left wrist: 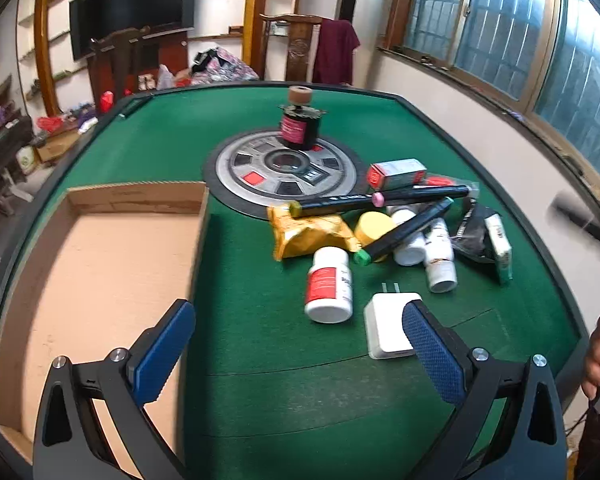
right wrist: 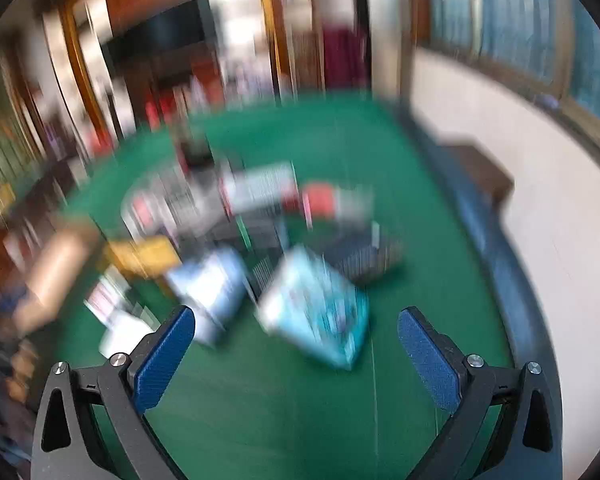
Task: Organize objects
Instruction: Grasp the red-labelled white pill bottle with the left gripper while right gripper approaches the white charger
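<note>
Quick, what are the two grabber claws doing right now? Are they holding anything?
Left gripper: open, holding nothing.
Right gripper: open, holding nothing, though its view is blurred.

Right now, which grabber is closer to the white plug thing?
Left. The left gripper is open with the white charger just beside its right-hand finger. The right gripper is open above bare felt, facing a teal box; its blurred view shows no clear charger.

matt green felt table [left wrist: 260, 400], plain cardboard tray [left wrist: 100, 280].
</note>
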